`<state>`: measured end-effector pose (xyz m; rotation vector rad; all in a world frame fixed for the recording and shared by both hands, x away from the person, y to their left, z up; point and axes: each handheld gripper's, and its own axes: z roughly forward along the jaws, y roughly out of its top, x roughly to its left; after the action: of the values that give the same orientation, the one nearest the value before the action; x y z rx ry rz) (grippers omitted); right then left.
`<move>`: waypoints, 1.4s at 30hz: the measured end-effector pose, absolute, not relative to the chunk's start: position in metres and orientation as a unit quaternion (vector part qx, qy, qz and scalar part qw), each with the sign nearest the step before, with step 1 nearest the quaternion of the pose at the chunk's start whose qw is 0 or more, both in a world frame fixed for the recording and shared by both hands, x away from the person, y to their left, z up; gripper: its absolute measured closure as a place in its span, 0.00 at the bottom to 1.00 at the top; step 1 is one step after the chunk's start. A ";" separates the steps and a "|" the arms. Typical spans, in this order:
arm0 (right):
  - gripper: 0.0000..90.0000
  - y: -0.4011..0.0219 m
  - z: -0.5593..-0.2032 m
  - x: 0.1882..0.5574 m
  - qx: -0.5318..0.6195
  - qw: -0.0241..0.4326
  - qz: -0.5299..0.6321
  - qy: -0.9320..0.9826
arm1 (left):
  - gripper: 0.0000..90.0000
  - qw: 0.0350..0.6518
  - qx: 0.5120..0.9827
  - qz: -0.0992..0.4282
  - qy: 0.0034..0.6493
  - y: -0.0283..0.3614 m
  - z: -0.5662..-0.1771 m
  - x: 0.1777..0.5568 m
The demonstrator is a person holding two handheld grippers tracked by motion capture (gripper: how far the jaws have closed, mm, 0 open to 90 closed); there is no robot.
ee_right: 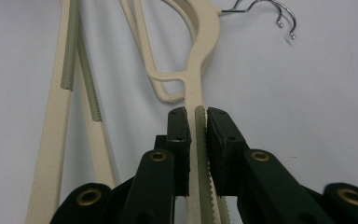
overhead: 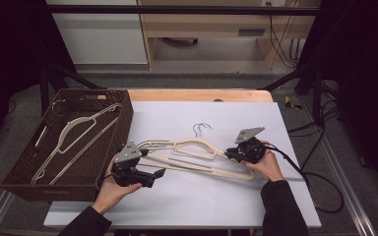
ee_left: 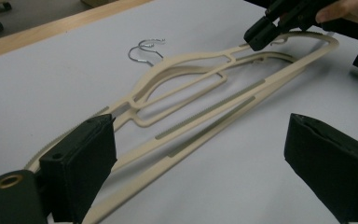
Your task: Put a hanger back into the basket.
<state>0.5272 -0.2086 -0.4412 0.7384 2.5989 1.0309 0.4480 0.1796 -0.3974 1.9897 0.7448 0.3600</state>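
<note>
Right gripper is pinched on the shoulder arm of the top hanger, pads square on the ribbed grip strip, hook ahead of the jaws and off to their right. Two cream hangers lie stacked; the lower hanger sits to the left of the jaws, flat on the sheet. Left gripper has its jaws spread wide with nothing between them, hovering over the far end of the same pair, one pad just beside the hanger's end (contact there is hard to call from this angle). To do this step well, as I judge it: lift with the right slowly and keep the grip near the shoulder, since the two hangers nest and the hooks look tangled, so the lower one may drag along. Bring the left down on the lower hanger to pin it, or close on the top one's free end so it travels level. Then carry it towards the brown woven basket, which sits beyond the left gripper and already holds another hanger. Surface is a pale sheet over a wooden table. Beyond: grey floor, a light cabinet, dark curtains either side, cables trailing off right.
</note>
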 end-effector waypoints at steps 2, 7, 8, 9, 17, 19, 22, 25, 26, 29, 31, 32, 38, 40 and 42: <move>0.89 -0.208 -0.438 0.523 0.253 0.126 0.353 0.892 | 0.10 0.480 0.810 0.143 0.307 0.176 -0.393 0.452; 0.89 -0.207 -0.434 0.519 0.254 0.132 0.354 0.890 | 0.10 0.479 0.810 0.146 0.304 0.158 -0.385 0.466; 0.89 -0.207 -0.434 0.519 0.254 0.132 0.354 0.890 | 0.10 0.478 0.811 0.144 0.305 0.155 -0.384 0.468; 0.89 -0.207 -0.433 0.518 0.250 0.135 0.354 0.891 | 0.10 0.476 0.812 0.145 0.303 0.152 -0.384 0.471; 0.89 -0.206 -0.428 0.514 0.249 0.139 0.355 0.890 | 0.10 0.463 0.817 0.135 0.315 0.132 -0.386 0.500; 0.89 -0.206 -0.426 0.513 0.245 0.140 0.356 0.891 | 0.10 0.460 0.819 0.133 0.317 0.128 -0.387 0.507; 0.89 -0.206 -0.424 0.511 0.248 0.143 0.357 0.889 | 0.11 0.451 0.822 0.127 0.324 0.120 -0.392 0.522; 0.89 -0.207 -0.424 0.510 0.249 0.144 0.357 0.889 | 0.11 0.447 0.824 0.126 0.324 0.115 -0.396 0.531; 0.89 -0.207 -0.423 0.510 0.248 0.143 0.359 0.888 | 0.12 0.446 0.825 0.124 0.324 0.114 -0.397 0.533; 0.89 -0.207 -0.422 0.509 0.248 0.147 0.357 0.888 | 0.12 0.441 0.827 0.120 0.326 0.111 -0.401 0.541; 0.89 -0.207 -0.421 0.509 0.244 0.149 0.358 0.889 | 0.13 0.439 0.828 0.119 0.328 0.110 -0.402 0.544; 0.89 -0.207 -0.421 0.509 0.243 0.147 0.360 0.889 | 0.13 0.437 0.829 0.119 0.329 0.109 -0.404 0.547; 0.89 -0.206 -0.420 0.508 0.244 0.149 0.356 0.890 | 0.14 0.420 0.834 0.116 0.337 0.102 -0.415 0.564; 0.89 -0.206 -0.419 0.508 0.243 0.150 0.358 0.889 | 0.14 0.421 0.834 0.116 0.339 0.101 -0.417 0.567; 0.89 -0.206 -0.419 0.508 0.241 0.149 0.360 0.889 | 0.15 0.411 0.837 0.118 0.340 0.101 -0.421 0.571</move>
<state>0.5081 -0.2061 -0.4194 0.6925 2.5545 1.0362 0.5714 0.1012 -0.4205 2.1076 0.8555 0.2968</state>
